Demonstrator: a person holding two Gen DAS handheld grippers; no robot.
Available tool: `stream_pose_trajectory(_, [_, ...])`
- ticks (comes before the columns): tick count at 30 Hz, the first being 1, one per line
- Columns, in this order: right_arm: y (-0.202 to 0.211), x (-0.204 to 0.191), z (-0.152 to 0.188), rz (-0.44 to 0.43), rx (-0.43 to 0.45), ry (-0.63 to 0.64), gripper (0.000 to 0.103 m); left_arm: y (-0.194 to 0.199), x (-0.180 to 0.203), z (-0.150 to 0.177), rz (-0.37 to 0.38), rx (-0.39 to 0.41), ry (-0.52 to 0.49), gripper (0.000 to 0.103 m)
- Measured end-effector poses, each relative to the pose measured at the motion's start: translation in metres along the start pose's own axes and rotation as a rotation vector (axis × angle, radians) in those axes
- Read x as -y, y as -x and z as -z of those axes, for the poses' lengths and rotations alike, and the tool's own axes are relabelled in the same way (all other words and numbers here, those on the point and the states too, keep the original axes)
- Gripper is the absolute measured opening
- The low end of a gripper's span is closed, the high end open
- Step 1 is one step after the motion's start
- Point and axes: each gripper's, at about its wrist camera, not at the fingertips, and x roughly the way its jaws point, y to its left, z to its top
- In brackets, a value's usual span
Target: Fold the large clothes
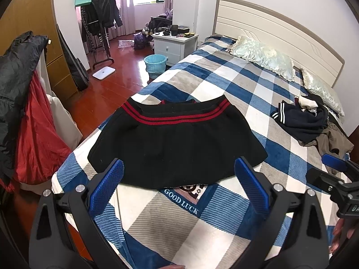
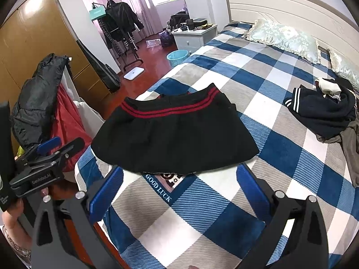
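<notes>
A black pleated skirt (image 1: 175,143) with two red stripes at its waistband lies spread flat on the blue, white and grey plaid blanket (image 1: 157,219), hem toward me. My left gripper (image 1: 179,179) hovers open just short of the hem, with nothing between its blue pads. In the right wrist view the same skirt (image 2: 175,139) lies ahead of my right gripper (image 2: 179,188), which is also open and empty above the blanket's "GOOD LUCK" patch (image 2: 159,188). Each gripper appears at the edge of the other's view, side by side.
A heap of dark clothes (image 2: 325,112) lies at the right of the bed, near two pillows (image 1: 262,56) and the headboard (image 1: 280,27). Black and red jackets (image 1: 27,112) hang at the bed's left edge. On the floor stand a blue basket (image 1: 155,65), a white scale (image 1: 103,72) and a coat rack (image 1: 101,22).
</notes>
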Motion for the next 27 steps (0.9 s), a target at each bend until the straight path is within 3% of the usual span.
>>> stream_pose_trajectory(7, [0.001,0.001,0.000,0.001,0.003,-0.010,0.099,-0.001,-0.003,0.001,0.000,-0.001,-0.005,0.097])
stream_pose_trajectory(10, [0.003,0.002,0.000,0.000,0.000,-0.015,0.099,-0.001,-0.003,0.001,-0.042,-0.002,0.005,0.097])
stream_pose_trajectory(27, [0.005,0.003,0.006,0.010,-0.001,-0.049,0.099,-0.001,0.005,0.000,0.025,-0.017,-0.036,0.097])
